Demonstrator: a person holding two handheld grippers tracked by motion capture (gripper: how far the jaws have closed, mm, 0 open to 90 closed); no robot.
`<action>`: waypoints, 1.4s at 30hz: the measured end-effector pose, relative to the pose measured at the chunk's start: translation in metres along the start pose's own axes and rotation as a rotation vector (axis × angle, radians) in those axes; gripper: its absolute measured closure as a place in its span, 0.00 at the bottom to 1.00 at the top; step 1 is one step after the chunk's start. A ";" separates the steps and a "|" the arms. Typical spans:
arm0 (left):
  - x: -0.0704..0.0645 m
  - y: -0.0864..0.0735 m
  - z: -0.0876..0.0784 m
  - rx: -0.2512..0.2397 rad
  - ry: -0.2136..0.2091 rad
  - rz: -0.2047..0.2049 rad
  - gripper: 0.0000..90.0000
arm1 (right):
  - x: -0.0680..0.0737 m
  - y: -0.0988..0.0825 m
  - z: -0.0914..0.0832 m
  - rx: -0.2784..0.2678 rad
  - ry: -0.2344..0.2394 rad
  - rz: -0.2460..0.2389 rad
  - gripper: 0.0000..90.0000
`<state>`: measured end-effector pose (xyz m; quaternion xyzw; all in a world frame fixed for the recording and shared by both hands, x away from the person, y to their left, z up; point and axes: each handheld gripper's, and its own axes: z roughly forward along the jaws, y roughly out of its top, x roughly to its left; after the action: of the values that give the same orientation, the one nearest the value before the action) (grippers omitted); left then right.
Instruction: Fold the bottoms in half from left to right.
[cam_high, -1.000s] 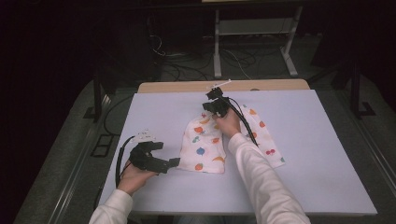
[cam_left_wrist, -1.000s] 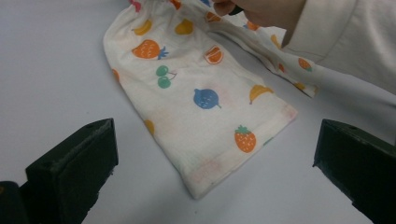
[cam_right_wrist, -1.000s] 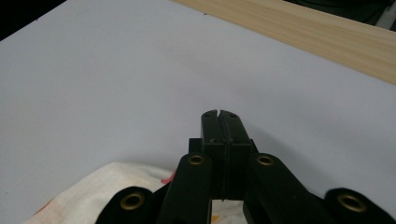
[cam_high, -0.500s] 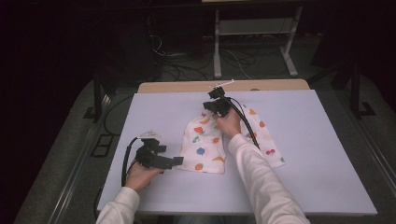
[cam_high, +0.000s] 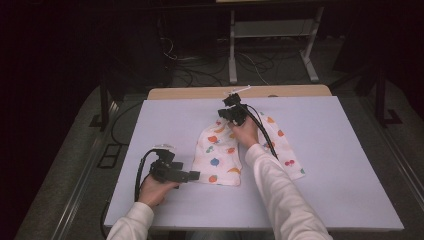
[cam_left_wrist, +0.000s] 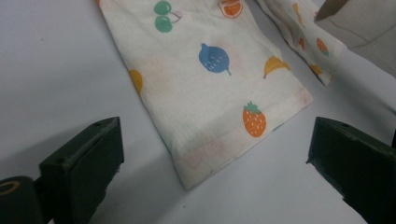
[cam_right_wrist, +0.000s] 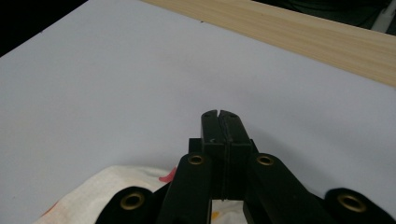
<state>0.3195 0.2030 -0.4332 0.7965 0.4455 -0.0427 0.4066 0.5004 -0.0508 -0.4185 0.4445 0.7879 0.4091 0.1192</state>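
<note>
A white cloth (cam_high: 220, 155) printed with coloured fruit lies flat in the middle of the pale lilac table (cam_high: 345, 165), in two flaps side by side. My left gripper (cam_high: 193, 175) is open and low over the table, just left of the cloth's near left corner. In the left gripper view that hemmed corner (cam_left_wrist: 210, 140) lies between the two wide-apart jaws. My right gripper (cam_high: 229, 104) rests at the cloth's far edge, pointing away from me. Its jaws (cam_right_wrist: 219, 114) are pressed together with nothing visible between the tips, and the cloth (cam_right_wrist: 107, 191) lies under and behind them.
A wooden strip (cam_high: 200, 93) runs along the table's far edge. Beyond it are a dark floor, cables and a white stand (cam_high: 272, 30). The person's right sleeve (cam_high: 280, 195) crosses the cloth's right flap. Bare table lies on both sides of the cloth.
My left gripper has slid a little to the right, closer to the cloth's near left corner. The right gripper has stayed at the far edge.
</note>
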 end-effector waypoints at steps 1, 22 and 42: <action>0.000 0.000 0.000 0.006 -0.004 0.000 0.06 | 0.000 0.000 0.000 0.001 0.000 -0.001 0.99; 0.010 -0.009 0.003 0.026 -0.023 -0.044 0.52 | 0.001 -0.003 0.003 -0.001 0.005 -0.016 0.99; 0.017 -0.003 0.014 0.046 -0.011 -0.044 0.98 | 0.000 -0.005 0.002 -0.011 0.011 -0.011 0.99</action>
<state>0.3322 0.2058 -0.4516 0.7952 0.4596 -0.0664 0.3898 0.4983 -0.0507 -0.4236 0.4374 0.7888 0.4151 0.1193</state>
